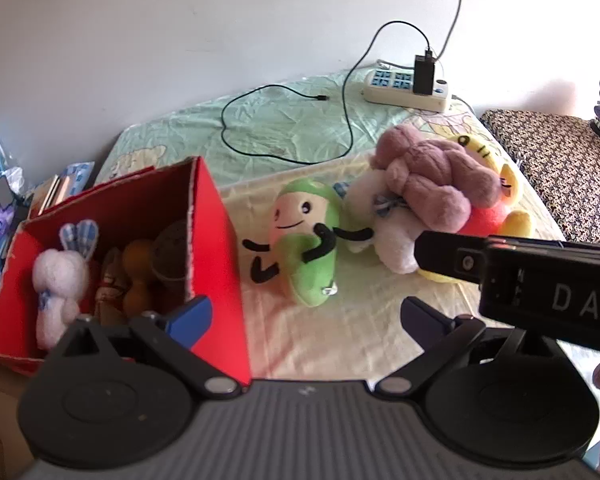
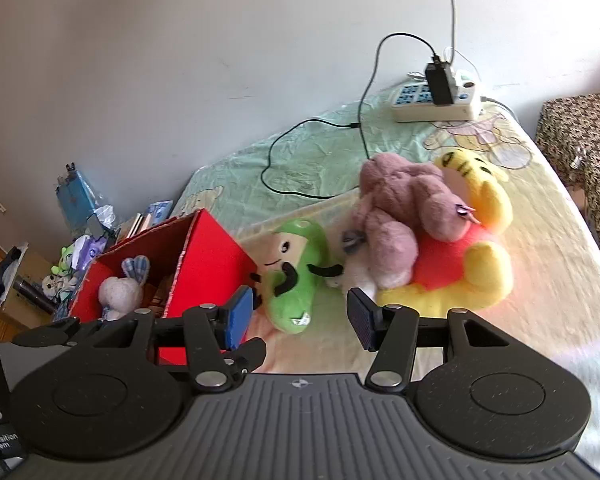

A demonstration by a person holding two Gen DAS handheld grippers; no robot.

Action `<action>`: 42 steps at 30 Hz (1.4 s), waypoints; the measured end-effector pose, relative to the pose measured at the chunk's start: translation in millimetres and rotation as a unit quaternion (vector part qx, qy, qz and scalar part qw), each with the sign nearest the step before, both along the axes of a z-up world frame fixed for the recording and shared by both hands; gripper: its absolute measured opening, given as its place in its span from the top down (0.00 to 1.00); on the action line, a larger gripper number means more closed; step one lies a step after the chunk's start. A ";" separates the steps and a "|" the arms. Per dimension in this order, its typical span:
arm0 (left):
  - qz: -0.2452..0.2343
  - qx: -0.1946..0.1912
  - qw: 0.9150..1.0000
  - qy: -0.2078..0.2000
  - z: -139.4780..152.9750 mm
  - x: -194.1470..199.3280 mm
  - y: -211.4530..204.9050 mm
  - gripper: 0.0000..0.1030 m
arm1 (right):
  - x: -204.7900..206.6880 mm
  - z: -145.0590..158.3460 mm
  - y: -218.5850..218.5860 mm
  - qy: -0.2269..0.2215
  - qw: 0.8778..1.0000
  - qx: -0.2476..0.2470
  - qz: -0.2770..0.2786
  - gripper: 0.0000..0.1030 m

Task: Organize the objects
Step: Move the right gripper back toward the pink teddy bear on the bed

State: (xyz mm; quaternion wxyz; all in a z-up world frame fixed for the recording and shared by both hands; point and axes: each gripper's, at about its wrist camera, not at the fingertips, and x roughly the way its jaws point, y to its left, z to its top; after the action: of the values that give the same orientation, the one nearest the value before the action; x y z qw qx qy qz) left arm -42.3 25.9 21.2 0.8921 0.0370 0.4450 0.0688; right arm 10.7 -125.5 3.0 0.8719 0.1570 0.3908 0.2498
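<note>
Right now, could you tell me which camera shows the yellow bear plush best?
The right wrist view: the yellow bear plush shows nearly whole behind the purple plush. In the left wrist view, the right claw's body covers much of it.

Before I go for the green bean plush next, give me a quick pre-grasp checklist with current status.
1. Right hand-held gripper open, empty: ok.
2. Left hand-held gripper open, empty: ok.
3. Green bean-shaped plush toy lying free on the bedsheet: ok.
4. Its black arm clear of the white plush: not ok, touching.
5. Room left in the red cardboard box: cannot tell.
</note>
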 end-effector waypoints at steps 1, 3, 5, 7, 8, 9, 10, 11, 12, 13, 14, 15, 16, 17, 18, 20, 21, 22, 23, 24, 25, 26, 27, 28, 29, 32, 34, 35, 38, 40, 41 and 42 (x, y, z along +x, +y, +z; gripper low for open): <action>-0.001 0.000 1.000 0.001 -0.6 1.0 -2.3 0.03 | 0.4 -0.9 -2.4 0.001 1.000 0.001 -0.002 0.46; -0.004 0.002 1.000 0.004 -2.0 3.2 -6.1 0.03 | 1.5 -3.1 -7.0 0.005 1.000 0.001 -0.005 0.46; -0.006 0.003 1.000 0.006 -3.3 4.8 -9.4 0.03 | 2.9 -5.4 -12.0 0.009 1.000 0.002 -0.009 0.46; -0.007 0.003 1.000 0.009 -4.8 6.3 -12.5 0.03 | 5.2 -7.5 -15.4 0.013 1.000 0.004 -0.011 0.46; -0.006 0.004 1.000 0.010 -5.4 7.1 -14.2 0.03 | 5.8 -8.5 -17.3 0.015 1.000 0.006 -0.012 0.46; -0.006 0.005 1.000 0.011 -6.1 7.7 -15.6 0.02 | 6.4 -9.3 -18.8 0.016 1.000 0.007 -0.013 0.46; -0.006 0.006 1.000 0.011 -6.7 8.2 -16.7 0.02 | 7.1 -10.4 -20.8 0.018 1.000 0.007 -0.013 0.46; -0.005 0.007 1.000 0.013 -7.3 8.5 -18.1 0.03 | 8.1 -11.0 -22.0 0.019 1.000 0.008 -0.013 0.46; -0.005 0.008 1.000 0.014 -7.8 9.0 -19.0 0.03 | 9.3 -11.7 -23.2 0.020 1.000 0.009 -0.013 0.46; -0.005 0.008 1.000 0.015 -8.3 9.6 -20.2 0.03 | 10.1 -12.7 -25.1 0.022 1.000 0.011 -0.013 0.46; -0.005 0.008 1.000 0.016 -8.6 9.9 -21.0 0.02 | 10.7 -13.7 -26.6 0.023 1.000 0.012 -0.013 0.46; -0.004 0.008 1.000 0.017 -9.4 10.5 -22.2 0.02 | 11.8 -14.6 -27.8 0.025 1.000 0.013 -0.013 0.46; -0.004 0.008 1.000 0.018 -10.1 11.0 -23.2 0.02 | 12.3 -15.3 -29.1 0.026 0.999 0.014 -0.013 0.46; -0.002 0.008 1.000 0.020 -10.7 11.8 -24.5 0.02 | 12.8 -16.4 -31.1 0.027 0.999 0.016 -0.012 0.46; -0.001 0.008 1.000 0.022 -11.5 12.8 -25.5 0.02 | 13.3 -17.1 -32.7 0.028 0.999 0.018 -0.012 0.46; 0.002 0.006 1.000 0.026 -13.1 14.3 -26.9 0.02 | 14.8 -18.5 -36.3 0.031 0.999 0.022 -0.012 0.46; 0.003 0.006 1.000 0.029 -14.0 15.1 -27.5 0.02 | 15.6 -19.1 -37.8 0.033 0.999 0.024 -0.012 0.46; 0.005 0.006 1.000 0.029 -14.6 15.8 -28.5 0.02 | 16.5 -19.8 -39.7 0.034 0.999 0.026 -0.012 0.46; 0.006 0.007 1.000 0.030 -15.0 16.3 -29.5 0.02 | 17.6 -20.7 -41.9 0.035 0.999 0.028 -0.012 0.46; 0.007 0.008 0.999 0.030 -15.4 16.8 -30.9 0.02 | 18.4 -21.2 -43.7 0.036 0.999 0.031 -0.013 0.45; 0.008 0.010 0.999 0.030 -15.5 17.1 -32.0 0.02 | 18.5 -21.8 -45.5 0.037 0.999 0.033 -0.014 0.45; 0.008 0.012 0.999 0.030 -15.9 17.5 -33.2 0.02 | 19.6 -22.7 -47.4 0.038 0.998 0.036 -0.016 0.45; 0.008 0.014 0.999 0.031 -16.4 18.1 -34.4 0.02 | 20.7 -23.7 -49.3 0.040 0.998 0.039 -0.018 0.45; 0.009 0.015 0.999 0.032 -16.9 18.6 -35.5 0.02 | 21.8 -24.4 -50.9 0.043 0.998 0.042 -0.019 0.45; 0.009 0.016 0.999 0.032 -17.2 19.4 -35.9 0.02 | 23.9 -25.0 -51.8 0.045 0.998 0.046 -0.020 0.45; 0.007 0.016 0.999 0.034 -18.3 22.1 -35.6 0.02 | 26.4 -25.7 -54.4 0.047 0.997 0.052 -0.023 0.45; 0.005 0.015 0.999 0.035 -19.7 25.0 -35.2 0.02 | 27.6 -26.3 -55.5 0.048 0.997 0.054 -0.027 0.45; 0.003 0.013 0.999 0.036 -20.4 26.5 -34.8 0.02 | 27.9 -26.6 -56.5 0.048 0.997 0.055 -0.029 0.45; -0.005 0.007 0.999 0.038 -21.8 33.0 -34.2 0.03 | 28.8 -27.4 -59.0 0.051 0.996 0.056 -0.039 0.45; -0.007 0.003 0.999 0.037 -21.0 36.7 -34.2 0.03 | 29.1 -27.1 -60.8 0.053 0.996 0.055 -0.041 0.45; -0.009 0.001 0.999 0.035 -20.3 38.4 -34.3 0.03 | 29.4 -26.7 -61.8 0.051 0.996 0.055 -0.041 0.45; -0.012 -0.002 0.999 0.034 -19.9 39.5 -34.4 0.03 | 29.8 -26.4 -63.0 0.049 0.996 0.056 -0.041 0.45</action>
State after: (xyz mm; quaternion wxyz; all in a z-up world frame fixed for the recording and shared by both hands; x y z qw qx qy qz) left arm -2.8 -8.6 1.3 0.8774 0.0430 0.4746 0.0561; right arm 40.5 -188.5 -23.4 0.8513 0.2334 0.4113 0.2272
